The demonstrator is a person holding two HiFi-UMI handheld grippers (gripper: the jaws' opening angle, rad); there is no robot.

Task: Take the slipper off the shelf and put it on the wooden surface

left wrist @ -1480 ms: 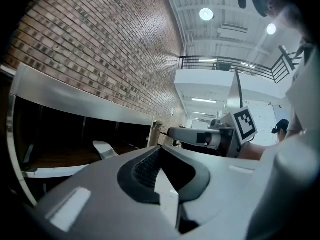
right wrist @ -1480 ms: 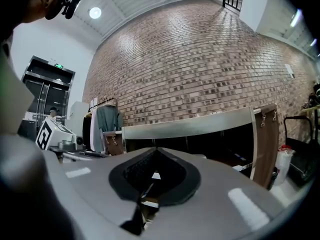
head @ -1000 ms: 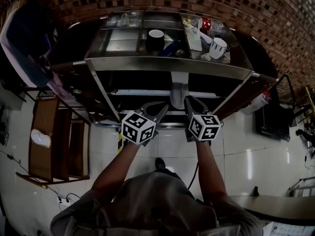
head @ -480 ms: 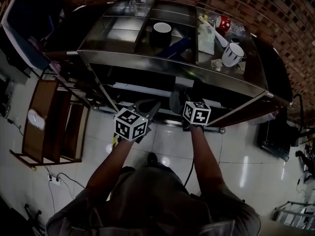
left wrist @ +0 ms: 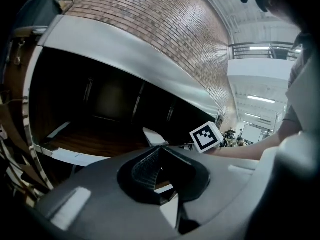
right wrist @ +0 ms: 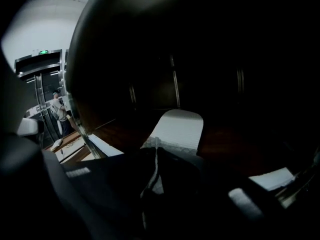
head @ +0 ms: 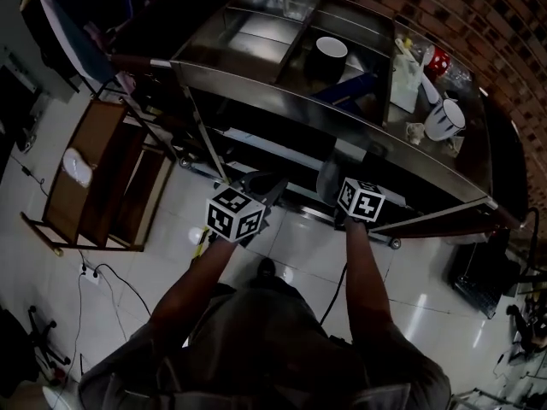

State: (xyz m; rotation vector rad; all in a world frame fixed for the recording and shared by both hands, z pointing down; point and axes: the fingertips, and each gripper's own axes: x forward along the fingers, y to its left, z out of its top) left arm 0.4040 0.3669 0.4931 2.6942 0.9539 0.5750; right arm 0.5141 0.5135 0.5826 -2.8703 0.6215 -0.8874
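The right claw is closing on the near edge of the slipper, which lies flat on the shelf. The left claw hangs alongside, jaws together and holding nothing.

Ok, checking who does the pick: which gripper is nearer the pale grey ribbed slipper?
Right. The right gripper is at the near edge of the pale grey slipper, jaws closing with that edge between them. The left gripper hangs to its left, apart from it.
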